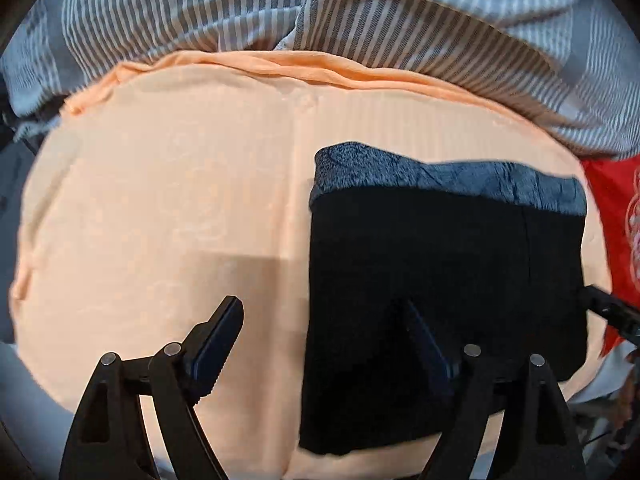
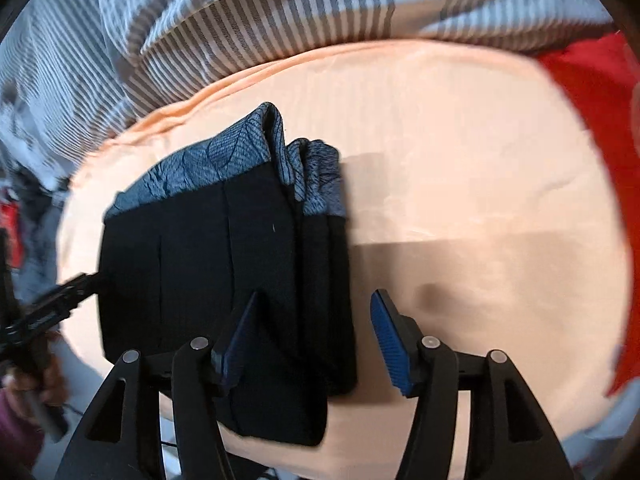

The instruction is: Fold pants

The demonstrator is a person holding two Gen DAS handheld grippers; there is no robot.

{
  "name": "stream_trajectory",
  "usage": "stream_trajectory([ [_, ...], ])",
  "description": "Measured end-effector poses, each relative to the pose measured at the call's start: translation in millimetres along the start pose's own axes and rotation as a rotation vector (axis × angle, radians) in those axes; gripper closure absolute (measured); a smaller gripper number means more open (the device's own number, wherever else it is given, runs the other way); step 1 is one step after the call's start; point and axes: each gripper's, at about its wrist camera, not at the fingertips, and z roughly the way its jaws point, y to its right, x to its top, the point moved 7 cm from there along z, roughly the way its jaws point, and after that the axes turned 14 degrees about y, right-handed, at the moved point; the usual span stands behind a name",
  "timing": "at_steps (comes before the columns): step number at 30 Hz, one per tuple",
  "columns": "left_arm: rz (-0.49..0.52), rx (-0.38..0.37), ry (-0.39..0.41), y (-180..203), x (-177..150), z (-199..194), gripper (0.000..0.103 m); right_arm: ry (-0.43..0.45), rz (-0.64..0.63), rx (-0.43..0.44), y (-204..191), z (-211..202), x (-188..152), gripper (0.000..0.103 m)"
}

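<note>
the left tool's [image 1: 320, 320] right finger is hard to pick out against the dark folded pants [image 1: 448, 288], which lie on the peach sheet [image 1: 168, 200] under it. both tools stand open and empty, the right tool [image 2: 316, 316] straddling the pants' [image 2: 224, 264] stacked right edge.

The right hand-held gripper [image 2: 316, 320] hangs with its jaws apart above the right edge of the folded black pants [image 2: 224, 280], pads clear of the cloth. The pants lie on a peach sheet [image 2: 480, 160], their blue patterned waistband [image 2: 208, 164] toward a striped blanket [image 2: 248, 20]. Red fabric [image 2: 592, 92] shows at right.
</note>
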Motion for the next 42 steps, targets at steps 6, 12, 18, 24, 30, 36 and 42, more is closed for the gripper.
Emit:
stream_trajectory([
  [6, 0.073, 0.016, -0.011, 17, -10, -29, 0.000, 0.048, -0.023, -0.050, -21, -44, -12, 0.018],
  [12, 0.127, 0.011, -0.044, 41, -23, -44, 0.000, 0.050, -0.014, -0.088, -43, -58, -34, 0.006],
  [18, 0.121, 0.054, -0.016, 49, -28, -67, 0.000, 0.035, -0.018, -0.136, -52, -70, -45, 0.000],
  [24, 0.130, 0.085, -0.025, 50, -38, -85, 0.000, 0.009, -0.035, -0.143, -61, -83, -52, 0.000],
  [30, 0.127, 0.073, -0.037, 51, -42, -98, 0.000, -0.010, -0.045, -0.147, -69, -93, -55, 0.000],
  [36, 0.145, 0.070, -0.042, 56, -44, -105, 0.000, -0.019, -0.061, -0.146, -76, -101, -53, 0.000],
  [42, 0.149, 0.062, -0.049, 59, -43, -111, 0.000, -0.029, -0.054, -0.152, -76, -105, -52, 0.000],
])
